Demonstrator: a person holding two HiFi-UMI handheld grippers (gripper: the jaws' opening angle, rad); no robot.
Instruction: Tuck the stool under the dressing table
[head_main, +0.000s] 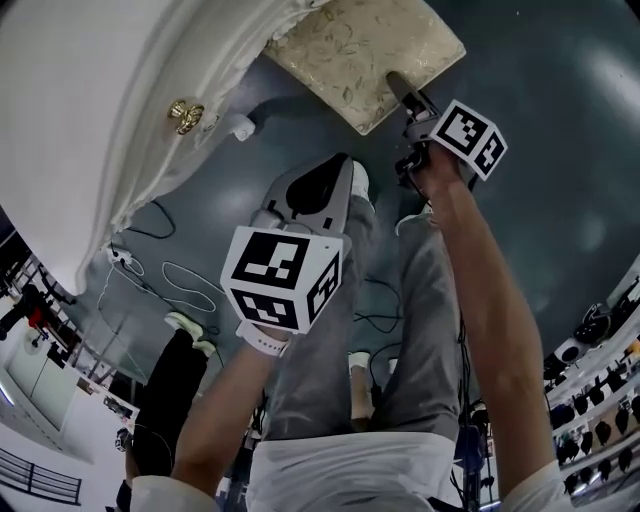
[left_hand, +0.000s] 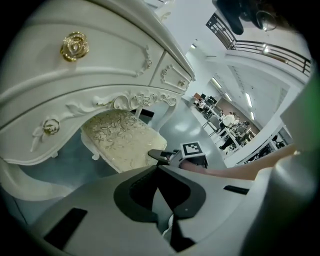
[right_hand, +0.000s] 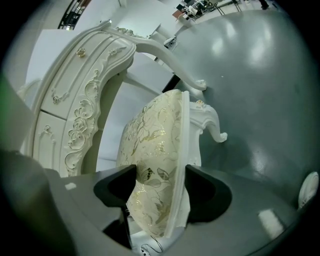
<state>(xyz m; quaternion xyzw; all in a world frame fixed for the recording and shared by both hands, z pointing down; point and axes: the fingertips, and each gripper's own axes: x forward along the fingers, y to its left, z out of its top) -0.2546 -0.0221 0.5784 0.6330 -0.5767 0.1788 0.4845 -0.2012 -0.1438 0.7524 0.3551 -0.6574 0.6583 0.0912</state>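
Observation:
The stool (head_main: 360, 55) has a cream floral cushion on a white carved frame and stands on the grey floor, part-way under the white dressing table (head_main: 100, 120). My right gripper (head_main: 400, 90) is shut on the stool's near seat edge. In the right gripper view the cushion and seat rim (right_hand: 150, 145) fill the gap between the two dark pads of the right gripper (right_hand: 160, 170). My left gripper (head_main: 335, 175) hangs nearer to me over the floor, shut and holding nothing, apart from the stool. The left gripper view looks past the left gripper (left_hand: 159, 170) to the stool (left_hand: 122, 137) below the table's apron.
The table's drawer front carries a gold knob (head_main: 186, 115), and its curved leg foot (head_main: 240, 127) stands left of the stool. Cables (head_main: 185, 280) trail over the floor at the left. Another person in black (head_main: 170, 380) stands at lower left. Shelves (head_main: 600, 400) line the right edge.

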